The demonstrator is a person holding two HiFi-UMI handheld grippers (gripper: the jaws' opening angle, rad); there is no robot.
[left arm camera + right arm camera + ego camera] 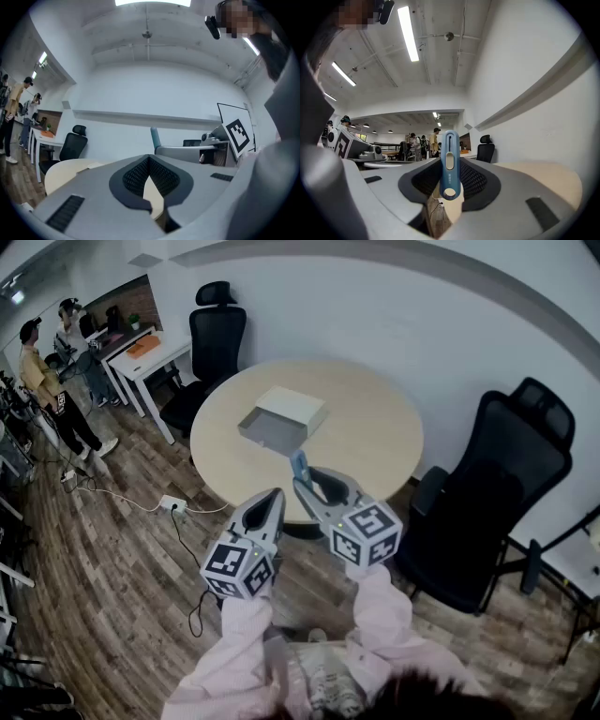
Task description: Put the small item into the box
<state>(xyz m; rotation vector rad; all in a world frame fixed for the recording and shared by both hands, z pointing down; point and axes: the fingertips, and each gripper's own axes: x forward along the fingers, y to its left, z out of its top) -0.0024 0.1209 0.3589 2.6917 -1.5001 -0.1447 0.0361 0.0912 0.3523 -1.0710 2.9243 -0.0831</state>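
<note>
Cool, even light comes from ceiling tube lamps (408, 33), which glare white. The head view looks dim and muted. Every view bends and darkens toward its edges.

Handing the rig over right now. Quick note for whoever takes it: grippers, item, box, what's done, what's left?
Left gripper: shut, nothing between its fingers, held just short of the round table.
Right gripper: shut on the small blue item, which stands upright in the grip at the table's near edge.
Box: open on the table, beyond the item; looks empty inside.
Done: item is in the grip.
Left: carry it over the box and release it inside.
</note>
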